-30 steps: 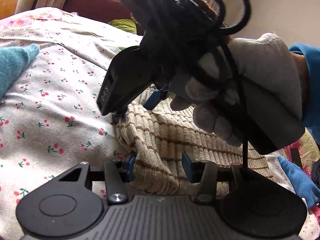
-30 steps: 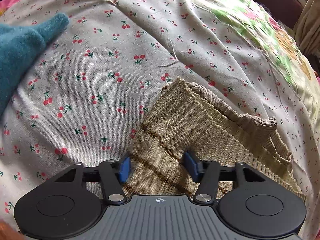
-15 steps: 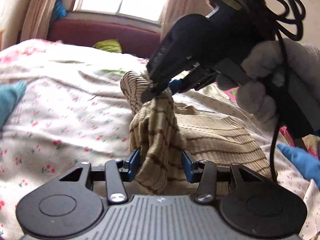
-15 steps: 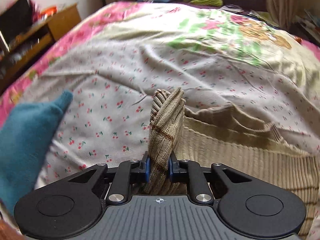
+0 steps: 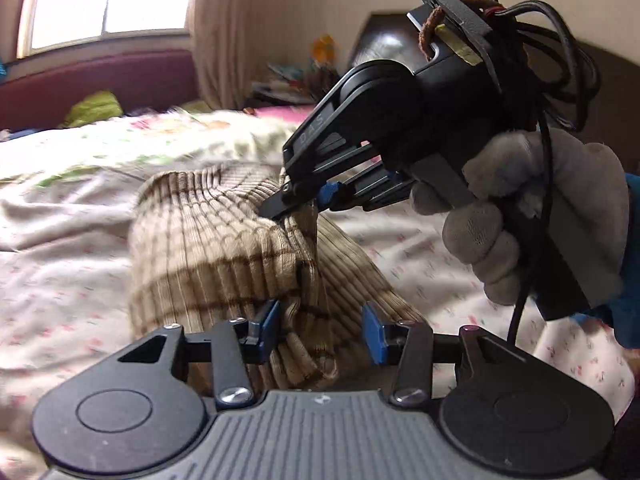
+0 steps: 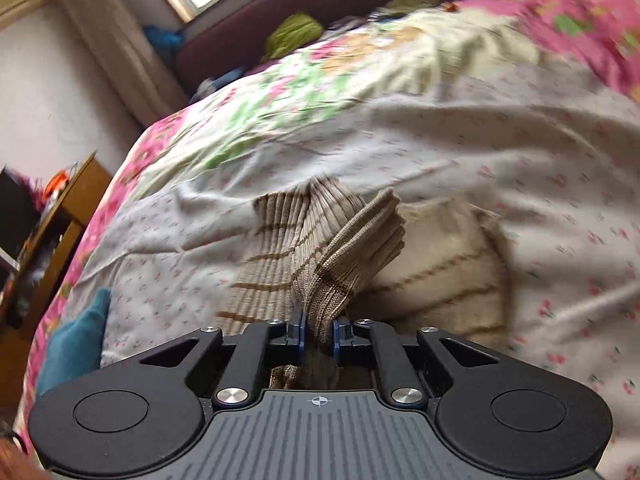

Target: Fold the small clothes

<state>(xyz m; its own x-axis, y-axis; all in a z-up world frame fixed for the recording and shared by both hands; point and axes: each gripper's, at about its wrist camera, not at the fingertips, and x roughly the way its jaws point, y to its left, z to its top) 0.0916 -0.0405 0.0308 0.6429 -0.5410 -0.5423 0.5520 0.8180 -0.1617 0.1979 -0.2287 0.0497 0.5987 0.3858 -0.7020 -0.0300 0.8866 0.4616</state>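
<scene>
My black left gripper [image 5: 322,328] with blue pads, silver screws, ribbed grey deck, my grey-gloved right hand [image 5: 532,220], blue sleeve [image 5: 630,280], looped black cables [image 5: 560,52]

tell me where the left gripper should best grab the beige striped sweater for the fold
Probably the bunched ribbed edge of the beige striped sweater lying between the left gripper pads, which stand apart with the cloth not clearly pinched. Come from the near side, low over the bedsheet, since the right gripper already clamps the raised corner and the fabric drapes toward the left one.
</scene>
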